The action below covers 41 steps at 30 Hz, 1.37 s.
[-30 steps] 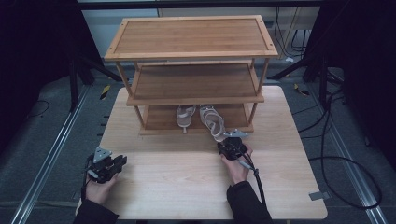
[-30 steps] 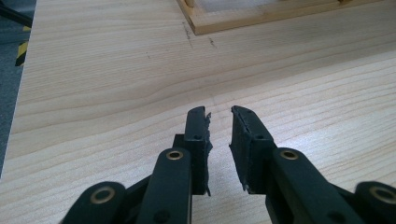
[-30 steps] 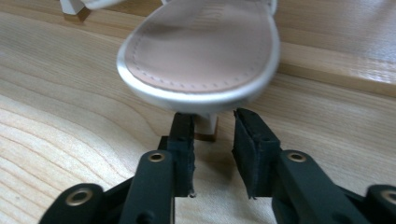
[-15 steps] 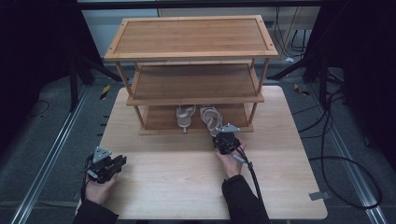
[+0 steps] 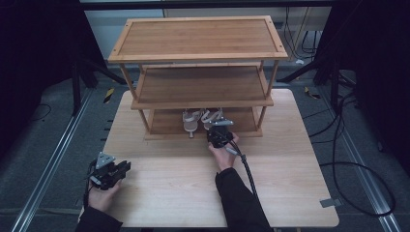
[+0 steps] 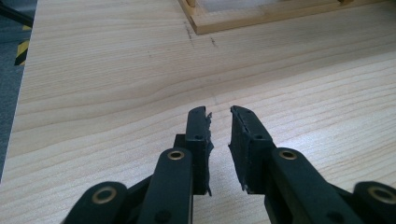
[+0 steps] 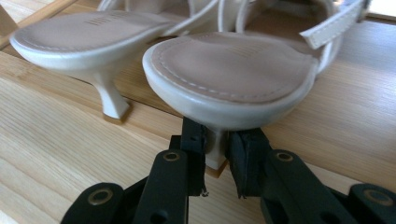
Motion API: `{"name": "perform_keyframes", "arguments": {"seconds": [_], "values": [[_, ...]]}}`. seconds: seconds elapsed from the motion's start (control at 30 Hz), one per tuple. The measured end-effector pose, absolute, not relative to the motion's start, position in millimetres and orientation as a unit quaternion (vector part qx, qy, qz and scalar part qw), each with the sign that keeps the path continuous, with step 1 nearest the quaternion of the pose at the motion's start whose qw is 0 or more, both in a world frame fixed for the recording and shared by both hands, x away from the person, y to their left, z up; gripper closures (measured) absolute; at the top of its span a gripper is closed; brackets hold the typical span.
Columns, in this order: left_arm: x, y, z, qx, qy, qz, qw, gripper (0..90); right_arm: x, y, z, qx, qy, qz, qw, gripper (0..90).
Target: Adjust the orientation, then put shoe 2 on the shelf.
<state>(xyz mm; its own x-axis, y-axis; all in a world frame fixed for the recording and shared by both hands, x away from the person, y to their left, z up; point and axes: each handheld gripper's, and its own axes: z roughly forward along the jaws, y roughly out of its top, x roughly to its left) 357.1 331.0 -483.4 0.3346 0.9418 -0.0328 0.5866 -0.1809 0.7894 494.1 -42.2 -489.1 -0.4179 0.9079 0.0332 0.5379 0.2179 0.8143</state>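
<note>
Two cream heeled sandals lie side by side on the bottom shelf of a three-tier wooden rack (image 5: 198, 36). My right gripper (image 5: 217, 129) sits at the shelf's front edge, shut on the short heel of the right sandal (image 5: 212, 117). In the right gripper view the jaws (image 7: 215, 135) clamp that heel under the sandal's (image 7: 233, 70) padded sole. The other sandal (image 7: 88, 32) rests to its left, its heel on the shelf rim. My left gripper (image 5: 124, 167) lies low over the table's front left, slightly open (image 6: 218, 112) with nothing between its fingers.
The rack stands at the back of the light wooden table (image 5: 290, 159); its middle and top shelves are bare. A black cable (image 5: 246, 169) trails from the right gripper along the forearm. Dark floor, rails and cables surround the table.
My right gripper has moved away from the person and a little left, carrying the sandal by its heel in onto the bottom shelf. The left gripper has stayed put.
</note>
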Motion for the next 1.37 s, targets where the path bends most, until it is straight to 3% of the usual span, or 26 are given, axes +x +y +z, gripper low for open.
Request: {"name": "perform_keyframes", "arguments": {"seconds": [0.47, 0.6, 0.8, 1.0, 1.37], "values": [[357, 331, -483, 0.731, 0.521, 0.241, 0.368, 75.9, 498, -26, -499, 0.475, 0.750, 0.399, 0.230, 75.1], [357, 331, -483, 0.730, 0.522, 0.241, 0.370, 75.7, 494, -28, -496, 0.467, 0.758, 0.387, 0.241, 52.8], [357, 330, -483, 0.732, 0.521, 0.243, 0.364, 74.7, 466, -46, -484, 0.450, 0.779, 0.370, 0.232, 34.6], [358, 328, -484, 0.734, 0.523, 0.243, 0.359, 73.1, 437, -81, -473, 0.441, 0.797, 0.363, 0.197, 27.5], [360, 328, -487, 0.740, 0.523, 0.239, 0.350, 62.4, 389, -158, -474, 0.464, 0.772, 0.377, 0.214, 20.6]]}}
